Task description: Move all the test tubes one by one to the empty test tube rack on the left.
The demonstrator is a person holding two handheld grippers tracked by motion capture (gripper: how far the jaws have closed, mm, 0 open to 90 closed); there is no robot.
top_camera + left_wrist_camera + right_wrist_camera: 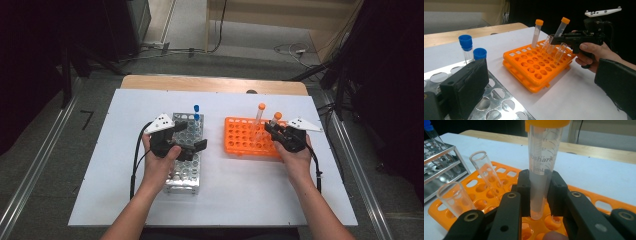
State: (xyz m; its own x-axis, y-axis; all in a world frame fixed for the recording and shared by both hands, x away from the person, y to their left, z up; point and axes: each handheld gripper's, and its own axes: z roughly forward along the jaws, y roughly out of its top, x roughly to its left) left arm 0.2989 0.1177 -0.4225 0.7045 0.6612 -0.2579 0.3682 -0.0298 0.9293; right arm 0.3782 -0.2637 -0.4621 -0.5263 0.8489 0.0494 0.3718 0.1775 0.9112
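A person's right gripper is clamped on an orange-capped tube, holding it upright with its rounded tip just above a hole of the orange rack on the white table. To do this step well, judging from here, the tube should stay vertical and travel straight along its own length, keeping clear of the two uncapped tubes leaning just beside it. The left gripper rests with jaws spread and empty over the metal rack, near two blue-capped tubes.
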